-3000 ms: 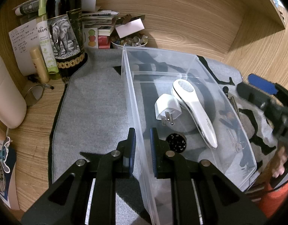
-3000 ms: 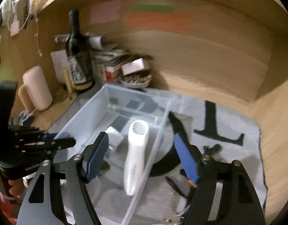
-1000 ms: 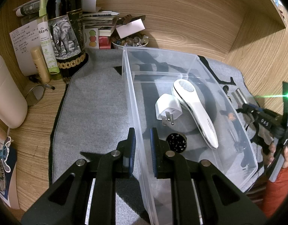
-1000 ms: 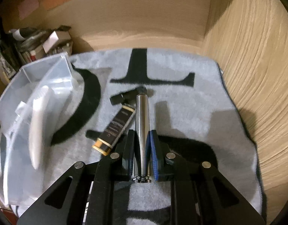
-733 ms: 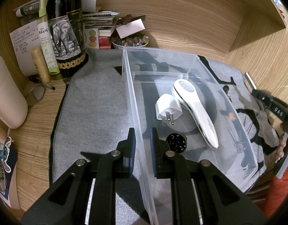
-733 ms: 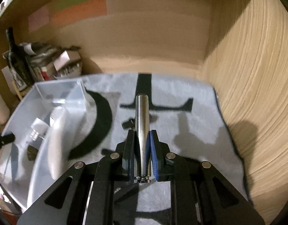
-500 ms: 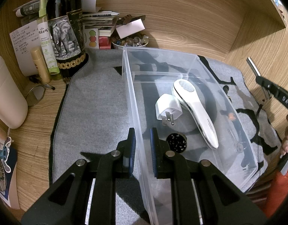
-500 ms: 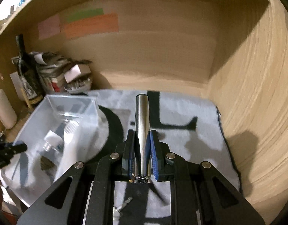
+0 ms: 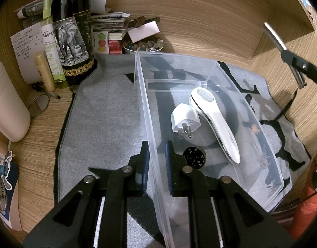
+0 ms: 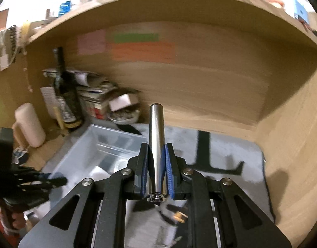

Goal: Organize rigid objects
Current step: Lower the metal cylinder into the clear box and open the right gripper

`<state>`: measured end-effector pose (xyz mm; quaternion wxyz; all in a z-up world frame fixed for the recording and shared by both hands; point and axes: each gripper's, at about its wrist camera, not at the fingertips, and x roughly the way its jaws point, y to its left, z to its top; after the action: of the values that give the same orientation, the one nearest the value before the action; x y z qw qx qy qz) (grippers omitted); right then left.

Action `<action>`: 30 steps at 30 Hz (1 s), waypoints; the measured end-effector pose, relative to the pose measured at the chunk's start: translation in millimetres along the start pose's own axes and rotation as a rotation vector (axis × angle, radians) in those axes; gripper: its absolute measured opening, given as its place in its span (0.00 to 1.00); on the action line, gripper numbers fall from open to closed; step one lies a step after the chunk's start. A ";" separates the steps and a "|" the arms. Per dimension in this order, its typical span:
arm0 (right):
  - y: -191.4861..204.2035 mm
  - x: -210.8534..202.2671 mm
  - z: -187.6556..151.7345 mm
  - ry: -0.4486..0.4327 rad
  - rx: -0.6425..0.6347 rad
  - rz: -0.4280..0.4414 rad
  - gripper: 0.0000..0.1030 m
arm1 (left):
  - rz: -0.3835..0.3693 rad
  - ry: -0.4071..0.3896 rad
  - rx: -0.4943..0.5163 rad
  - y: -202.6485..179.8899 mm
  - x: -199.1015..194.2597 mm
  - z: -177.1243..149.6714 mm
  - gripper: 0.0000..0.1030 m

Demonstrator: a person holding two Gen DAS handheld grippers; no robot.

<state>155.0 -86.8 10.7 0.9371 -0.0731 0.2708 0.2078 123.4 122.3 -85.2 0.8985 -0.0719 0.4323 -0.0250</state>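
My left gripper [image 9: 156, 144] is shut on the left wall of the clear plastic bin [image 9: 146, 111], one finger on each side. The bin holds a white handheld device [image 9: 215, 122], a white plug adapter [image 9: 184, 121] and a small black round piece [image 9: 194, 157]. My right gripper [image 10: 156, 146] is shut on a silver metal cylinder [image 10: 156, 132] and holds it in the air above the grey mat, to the right of the bin [image 10: 100, 144]. In the left wrist view the cylinder [image 9: 275, 35] shows high at the right.
A dark wine bottle [image 9: 72, 35], a green spray bottle [image 9: 52, 47], papers and a bowl of beads [image 9: 143, 45] crowd the back left. A cream container [image 9: 5, 107] stands at the left. Small items lie on the grey mat [image 9: 104, 107] right of the bin. Wooden walls enclose the back and right.
My right gripper closed on the metal cylinder on the mat and has lifted it high, swinging left toward the bin. My left gripper has kept its hold on the bin wall.
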 end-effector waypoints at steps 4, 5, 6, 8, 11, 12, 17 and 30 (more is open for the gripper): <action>20.8 -2.8 6.4 -0.024 -0.042 0.051 0.14 | 0.000 0.000 -0.001 0.2 -0.3 0.0 0.13; 24.2 -4.1 6.7 -0.029 -0.048 0.062 0.14 | 0.000 0.001 -0.001 1.1 -0.3 0.5 0.13; 28.4 -4.3 7.5 -0.034 -0.055 0.074 0.14 | 0.000 0.000 0.000 0.5 -0.3 0.1 0.13; 37.2 -4.7 8.5 -0.039 -0.070 0.099 0.14 | 0.000 0.000 -0.001 0.1 -0.3 -0.1 0.13; 48.7 0.8 6.4 -0.028 -0.087 0.132 0.14 | 0.001 0.000 0.000 -0.2 -0.2 -0.1 0.13; 51.4 3.1 4.7 -0.020 -0.091 0.140 0.14 | 0.000 0.000 0.000 0.1 -0.2 0.1 0.13; 60.6 27.7 -10.3 0.062 -0.101 0.159 0.14 | 0.001 -0.001 0.000 -0.2 -0.1 -0.3 0.13; 57.8 73.3 -45.1 0.243 -0.094 0.148 0.14 | -0.001 0.000 -0.003 0.0 0.5 -0.5 0.13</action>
<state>164.9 -20.3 -68.2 0.8751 -0.1213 0.3769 0.2785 123.4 122.2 -85.9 0.8985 -0.0737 0.4321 -0.0247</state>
